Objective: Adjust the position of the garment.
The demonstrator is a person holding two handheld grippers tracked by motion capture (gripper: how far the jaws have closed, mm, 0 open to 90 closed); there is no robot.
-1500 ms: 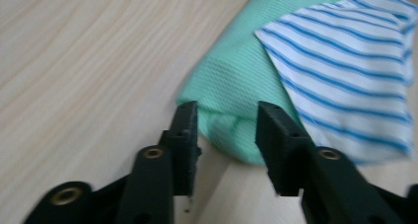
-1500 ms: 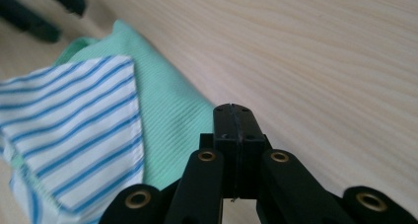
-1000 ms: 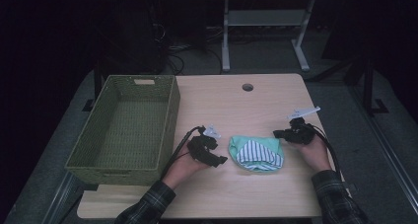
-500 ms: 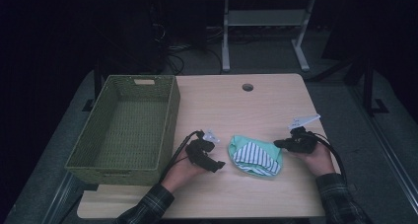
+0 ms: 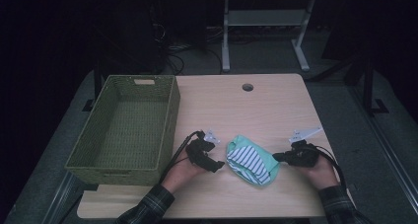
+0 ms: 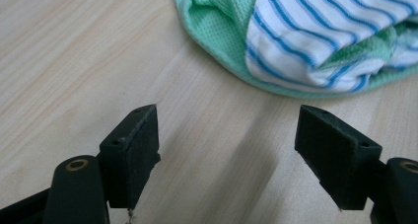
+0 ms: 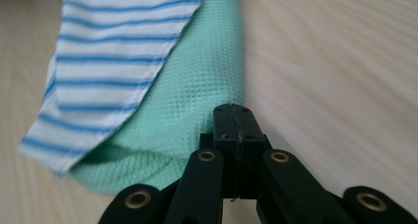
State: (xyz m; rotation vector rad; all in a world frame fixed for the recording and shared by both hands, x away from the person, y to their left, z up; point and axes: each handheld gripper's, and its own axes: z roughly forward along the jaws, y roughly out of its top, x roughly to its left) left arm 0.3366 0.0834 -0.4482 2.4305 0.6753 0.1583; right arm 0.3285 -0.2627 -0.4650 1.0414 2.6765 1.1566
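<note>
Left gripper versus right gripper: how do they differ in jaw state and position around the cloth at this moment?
The left gripper has its jaws standing wide apart with bare table between them; the right gripper has its jaws pressed together with nothing between them. The left gripper stops short of the folded green-and-striped cloth, while the right gripper's tip sits right at the cloth's green edge. Both are black, hand-held and low over the wooden table, flanking the cloth.

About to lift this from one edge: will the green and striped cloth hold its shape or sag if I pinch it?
The cloth will probably sag: it lies in soft folds, striped layer over green mesh. It looks thin and light, so a shove from the shut right gripper would likely bunch it rather than slide it. The layers may separate if one is pinched.
</note>
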